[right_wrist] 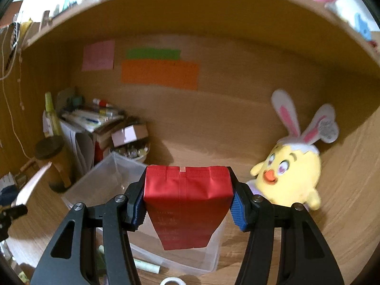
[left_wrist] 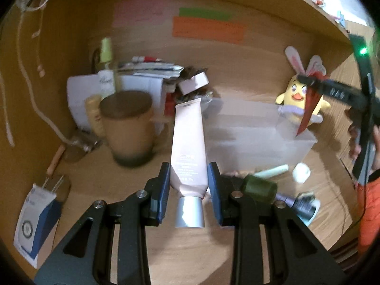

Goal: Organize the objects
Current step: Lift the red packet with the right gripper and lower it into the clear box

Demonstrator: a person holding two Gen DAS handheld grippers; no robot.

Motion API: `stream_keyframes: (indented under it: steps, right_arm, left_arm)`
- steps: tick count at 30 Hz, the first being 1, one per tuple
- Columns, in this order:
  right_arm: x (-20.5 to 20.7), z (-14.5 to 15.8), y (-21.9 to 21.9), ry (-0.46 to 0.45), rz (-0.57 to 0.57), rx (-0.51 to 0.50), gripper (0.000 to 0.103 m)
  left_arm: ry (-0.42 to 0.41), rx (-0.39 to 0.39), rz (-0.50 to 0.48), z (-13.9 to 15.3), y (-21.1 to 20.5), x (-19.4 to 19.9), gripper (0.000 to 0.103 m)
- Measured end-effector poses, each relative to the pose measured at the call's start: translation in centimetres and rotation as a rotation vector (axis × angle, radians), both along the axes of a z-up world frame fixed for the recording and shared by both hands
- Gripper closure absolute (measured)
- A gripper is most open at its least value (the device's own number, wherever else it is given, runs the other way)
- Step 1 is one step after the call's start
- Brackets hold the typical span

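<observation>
Pale pink tube (left_wrist: pixel 187 147) sat clamped in the left claw (left_wrist: pixel 188 185); the right claw (right_wrist: pixel 187 204) gripped a red pouch (right_wrist: pixel 187 204) above the clear bin (right_wrist: pixel 106 178).

left claw (left_wrist: pixel 188 185): clamped (blue pads) | right claw (right_wrist: pixel 188 201): clamped, tilted downward

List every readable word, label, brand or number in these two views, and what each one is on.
"30g", roughly: bottom print line on the pink tube; the lines above it are blurred.
Cursive brand on the clear bottle: blurred, unreadable.
White print on the red pouch: too blurred.
Blue and white box: round logo only, text too small.
Pink, green and orange wall notes: no legible writing.
</observation>
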State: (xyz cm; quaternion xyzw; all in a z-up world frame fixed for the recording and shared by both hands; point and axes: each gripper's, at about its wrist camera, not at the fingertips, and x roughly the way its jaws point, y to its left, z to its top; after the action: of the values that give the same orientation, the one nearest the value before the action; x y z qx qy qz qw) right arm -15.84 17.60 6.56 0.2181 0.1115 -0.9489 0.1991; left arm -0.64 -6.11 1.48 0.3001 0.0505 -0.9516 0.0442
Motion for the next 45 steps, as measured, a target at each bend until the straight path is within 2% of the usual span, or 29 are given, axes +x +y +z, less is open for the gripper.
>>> stream_keyframes:
  steps: [4, 18, 32, 40, 43, 45]
  right_arm:
    - [-1.3, -1.5, -0.7, -0.046, 0.007, 0.027, 0.049]
    - [-5.1, -6.2, -2.8, -0.204, 0.057, 0.105, 0.049]
    - [-6.7, -8.9, -4.1, -0.285, 0.073, 0.179, 0.049]
    - [-6.8, -9.6, -4.2, -0.311, 0.077, 0.200, 0.048]
    - [-6.7, -9.5, -3.8, -0.309, 0.070, 0.198, 0.046]
    - [-6.7, -9.2, -3.4, -0.310, 0.067, 0.187, 0.040]
  left_arm:
    - [-0.010, 0.029, -0.038, 0.3, 0.4, -2.3, 0.072]
    - [-0.063, 0.023, -0.110, 0.9, 2.1, -9.5, 0.072]
    - [-0.135, -0.062, -0.166, -0.2, 4.7, -14.2, 0.072]
    - [-0.171, -0.081, -0.186, -1.4, 5.7, -15.7, 0.072]
    - [-0.182, -0.083, -0.189, -1.8, 5.8, -16.4, 0.072]
    - [-0.192, -0.079, -0.192, -2.0, 5.9, -16.9, 0.072]
